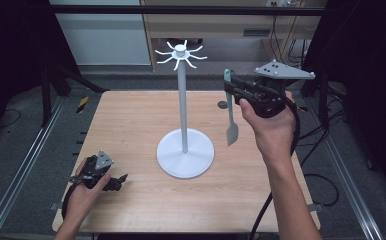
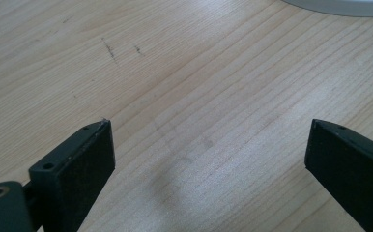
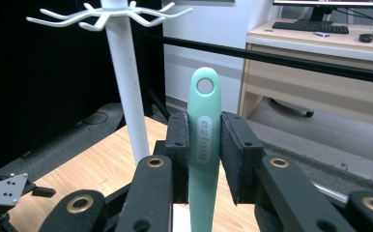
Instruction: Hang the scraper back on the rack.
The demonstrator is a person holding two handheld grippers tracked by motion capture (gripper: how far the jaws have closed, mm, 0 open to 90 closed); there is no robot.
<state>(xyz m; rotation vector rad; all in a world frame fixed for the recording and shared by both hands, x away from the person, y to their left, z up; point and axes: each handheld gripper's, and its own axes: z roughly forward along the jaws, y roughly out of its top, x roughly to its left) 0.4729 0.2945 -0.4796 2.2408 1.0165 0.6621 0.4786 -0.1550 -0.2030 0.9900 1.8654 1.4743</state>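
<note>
The right gripper [image 3: 205, 159] clamped the green spatula [image 3: 204, 140] upright, lifted clear; the hooked stand [image 3: 124, 72] stood ahead, hanging judged still undone. The left gripper [image 2: 208, 154] gaped wide over the counter [image 2: 199, 72].

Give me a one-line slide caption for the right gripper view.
Right gripper clamps a green spatula upright by its handle, hanging hole on top, beside the white hook stand.

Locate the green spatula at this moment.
In the high view the green spatula hangs blade-down, clamped by the right gripper above the table's right side, right of the white hook stand.
</note>
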